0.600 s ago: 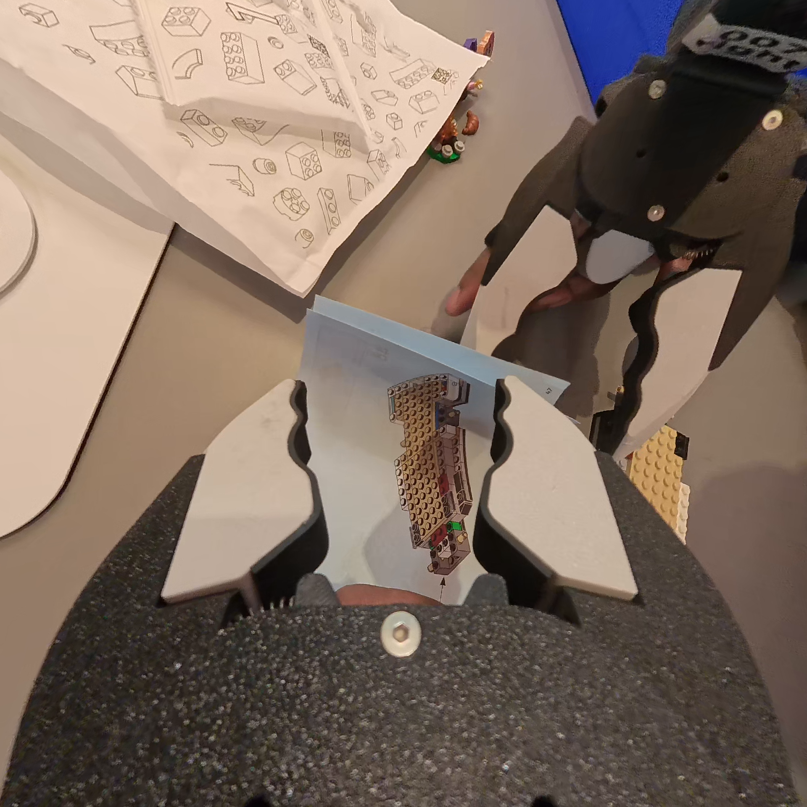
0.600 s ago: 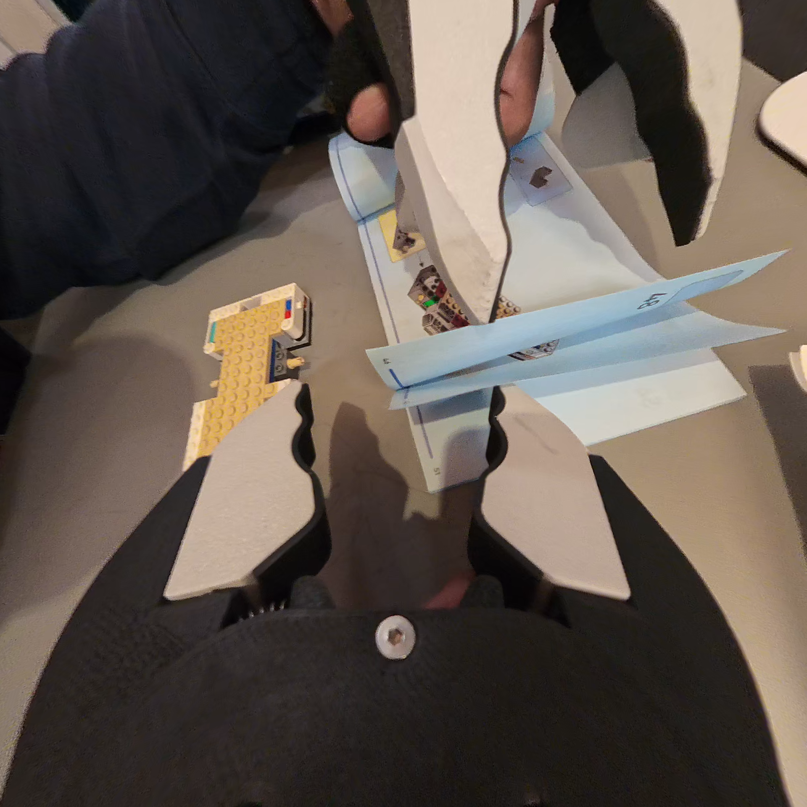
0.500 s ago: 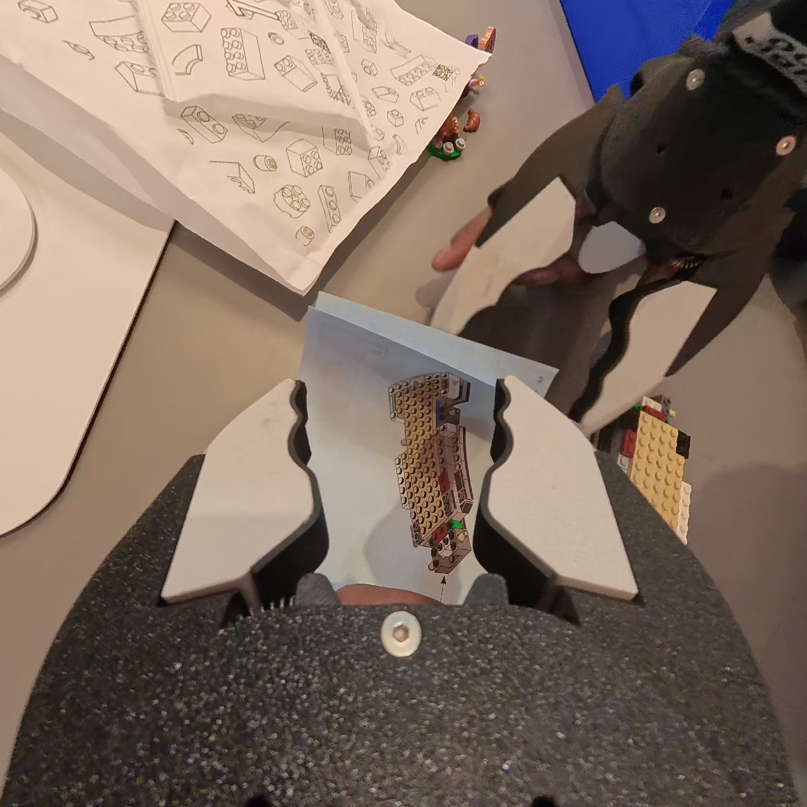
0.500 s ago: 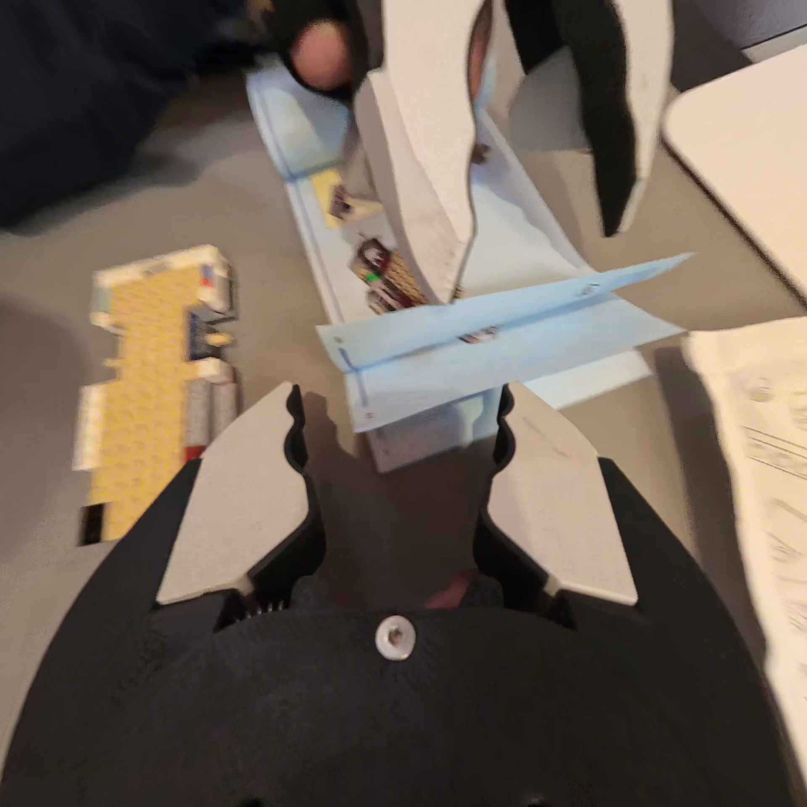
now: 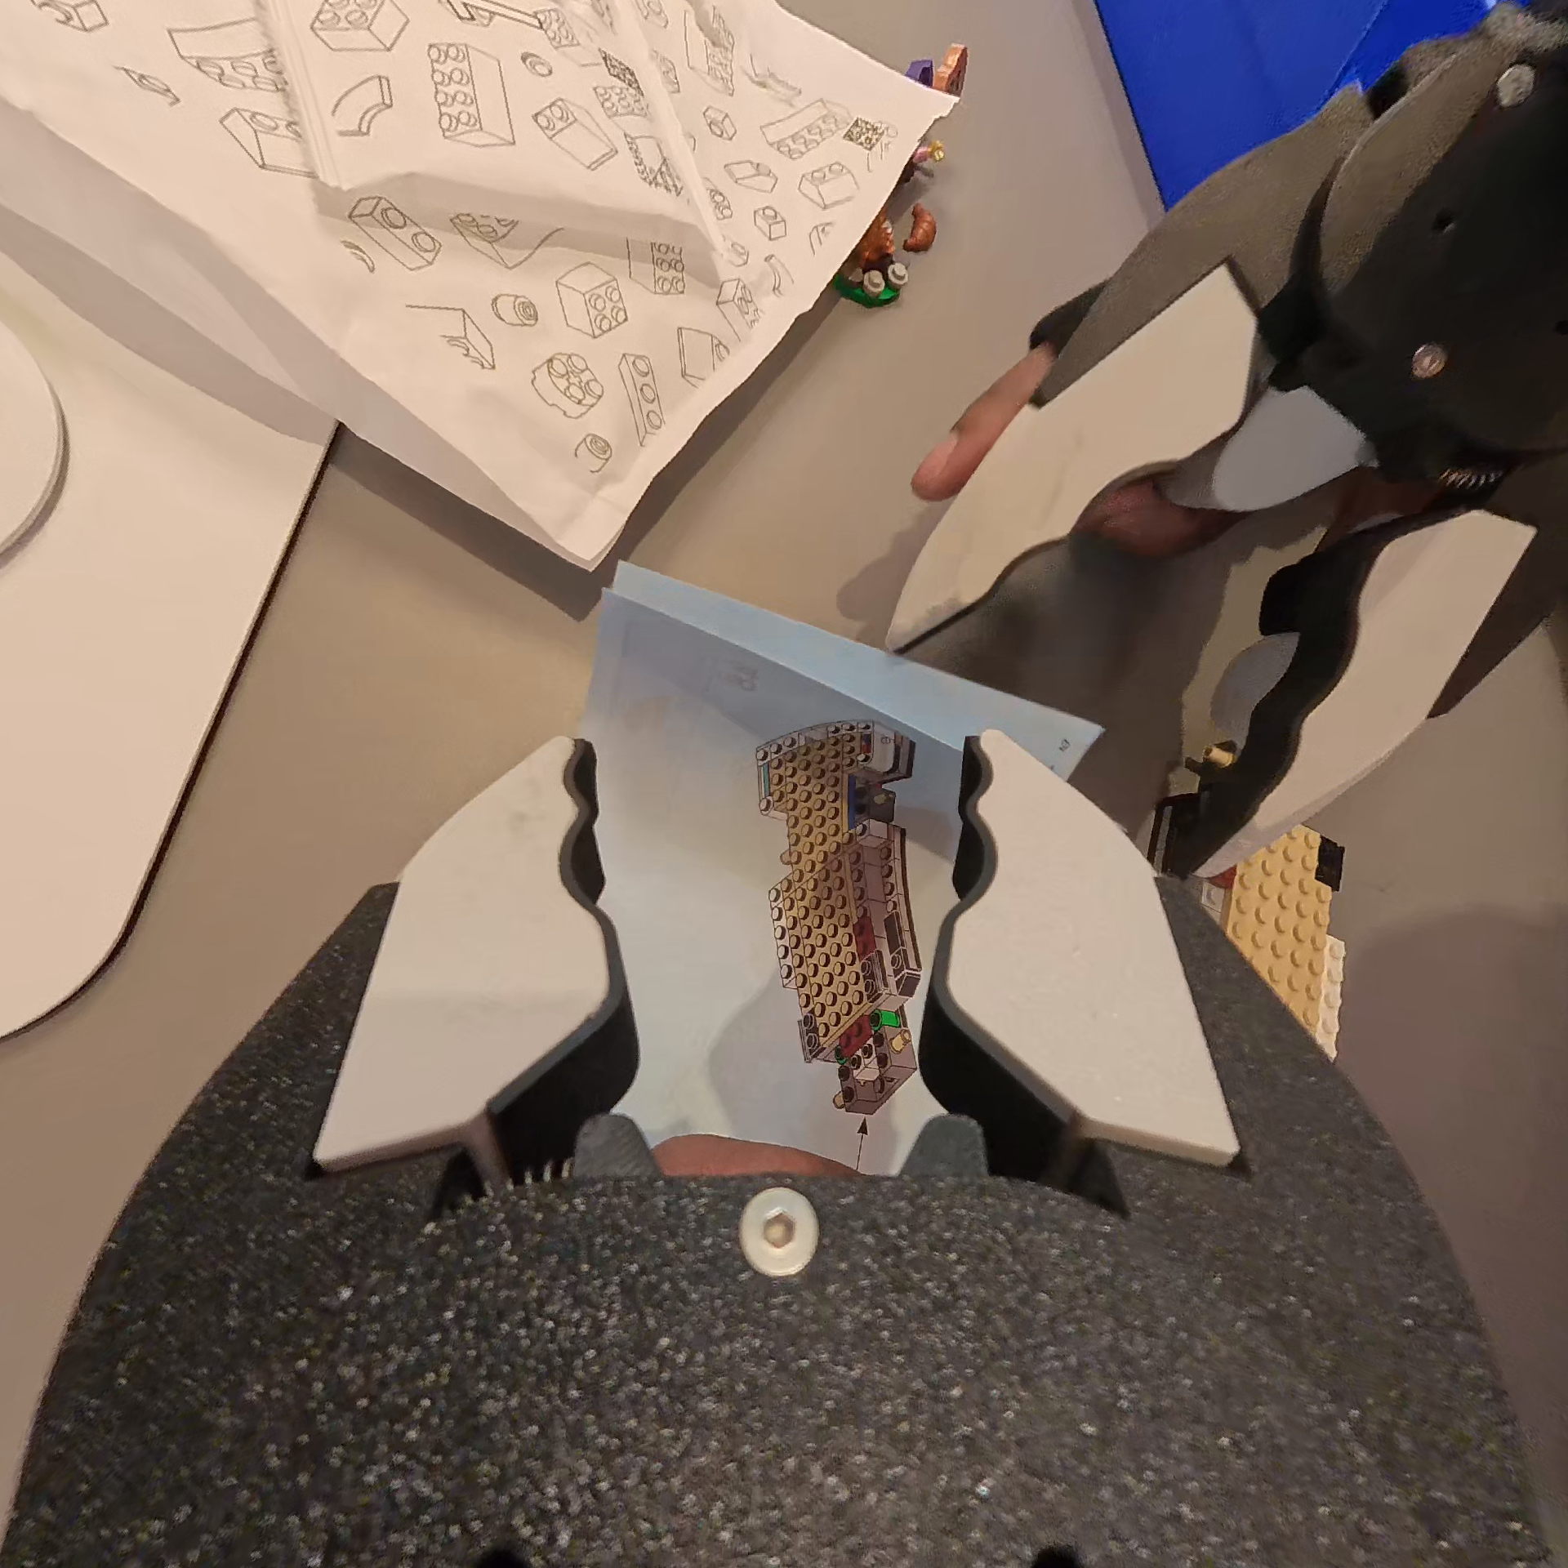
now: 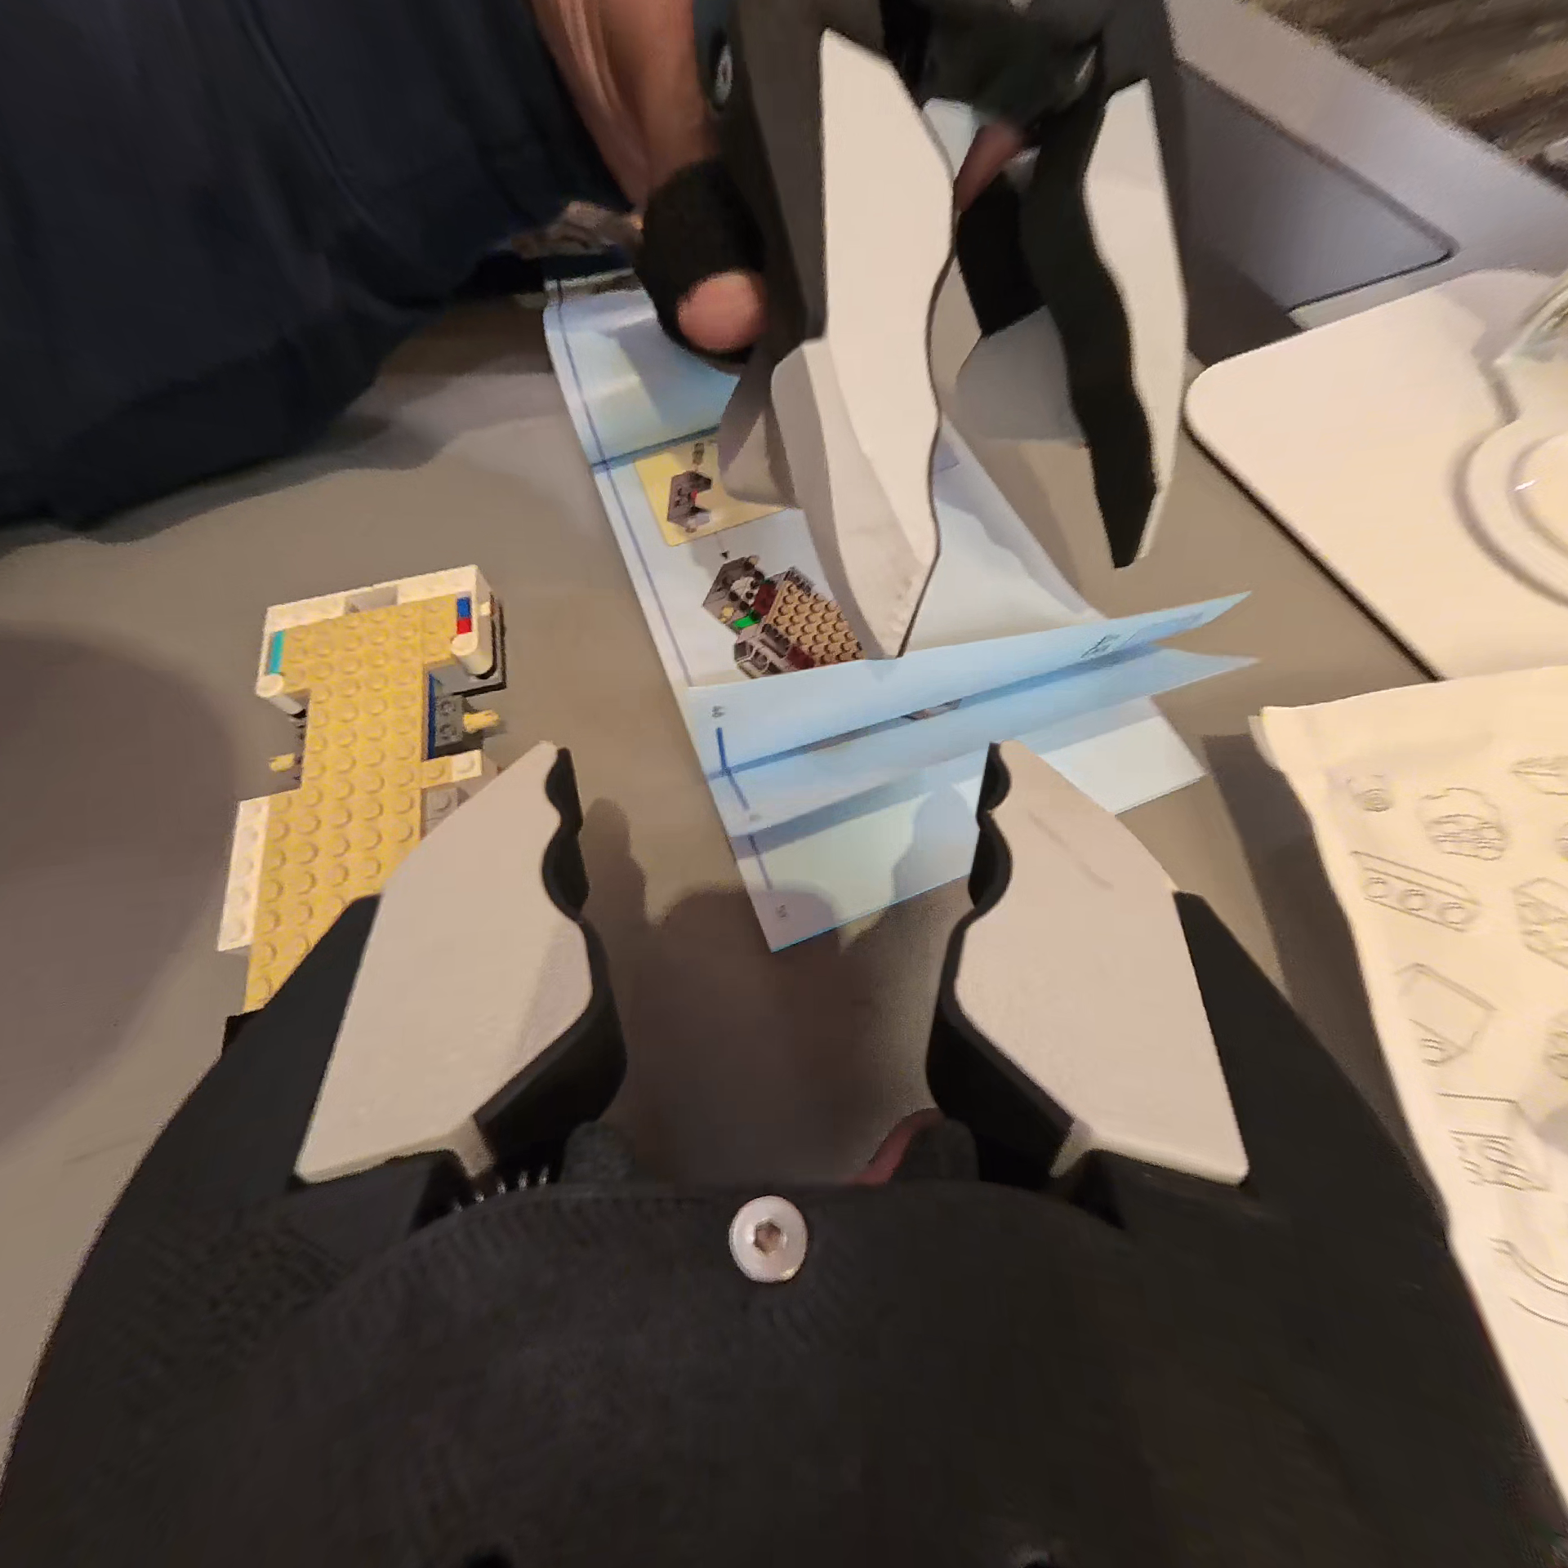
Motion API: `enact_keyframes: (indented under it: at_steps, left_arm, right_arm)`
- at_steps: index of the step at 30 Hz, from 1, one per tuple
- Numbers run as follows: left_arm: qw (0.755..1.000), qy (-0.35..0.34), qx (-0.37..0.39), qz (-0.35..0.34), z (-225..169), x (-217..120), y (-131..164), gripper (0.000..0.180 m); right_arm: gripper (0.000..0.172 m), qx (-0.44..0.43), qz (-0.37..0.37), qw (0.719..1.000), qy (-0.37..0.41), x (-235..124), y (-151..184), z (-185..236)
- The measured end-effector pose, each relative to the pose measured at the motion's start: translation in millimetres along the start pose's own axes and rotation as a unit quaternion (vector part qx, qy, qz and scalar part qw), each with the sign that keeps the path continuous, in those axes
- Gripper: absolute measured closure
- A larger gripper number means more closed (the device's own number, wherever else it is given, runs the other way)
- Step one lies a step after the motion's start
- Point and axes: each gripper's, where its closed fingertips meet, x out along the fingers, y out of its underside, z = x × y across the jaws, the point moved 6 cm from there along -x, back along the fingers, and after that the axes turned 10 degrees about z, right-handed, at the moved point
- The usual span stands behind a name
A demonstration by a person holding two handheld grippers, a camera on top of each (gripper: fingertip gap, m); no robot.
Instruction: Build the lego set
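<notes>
My left gripper (image 5: 774,747) is open, with a light blue instruction booklet (image 5: 679,764) lying under its spread fingers. In the right wrist view one left fingertip (image 6: 891,594) rests on the booklet's open page, and loose pages (image 6: 976,679) stand up beside it. My right gripper (image 6: 776,755) is open and empty above the grey table, just short of the booklet's near edge (image 6: 848,865). A tan brick build with white edging (image 6: 356,764) lies to its left and also shows in the left wrist view (image 5: 1273,916), below the right gripper (image 5: 1052,751).
A white paper sheet printed with brick drawings (image 5: 509,212) lies beyond the booklet and shows at the right of the right wrist view (image 6: 1442,933). A white board (image 5: 127,636) is at the left. Small loose brick pieces (image 5: 874,271) lie by the sheet. A person's dark sleeve (image 6: 212,212) is at far left.
My right gripper has drawn back and up from the booklet's corner and swung a little, so more of the white sheet shows. Its jaws stay wide. My left gripper has not moved.
</notes>
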Motion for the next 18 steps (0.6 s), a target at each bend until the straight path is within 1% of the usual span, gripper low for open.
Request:
enact_keyframes:
  at_steps: [2, 5, 10, 13, 18]
  left_arm:
    - [1.000, 0.000, -0.001, 0.001, 0.6, 0.3, 0.5, 0.098]
    - [1.000, 0.000, -0.001, 0.000, 0.5, 0.1, 0.2, 0.098]
    - [1.000, 0.000, 0.001, 0.000, -0.4, 0.1, -0.2, 0.098]
    - [1.000, 0.000, 0.003, 0.000, -0.7, 0.1, -0.3, 0.098]
    - [1.000, 0.003, 0.009, -0.001, -2.1, 0.5, -0.4, 0.098]
  right_arm:
    - [0.082, 0.001, -0.011, 1.000, 0.009, -3.9, -3.0, -1.9]
    - [0.082, 0.006, -0.006, 1.000, 0.007, -1.8, -1.6, -1.7]
    - [0.082, 0.014, 0.035, 0.999, -0.022, 14.9, 5.6, 4.8]
    - [0.084, 0.004, 0.041, 0.999, -0.034, 18.9, 3.4, 6.5]
    - [0.083, 0.017, 0.058, 0.997, -0.056, 26.6, 0.8, 2.9]
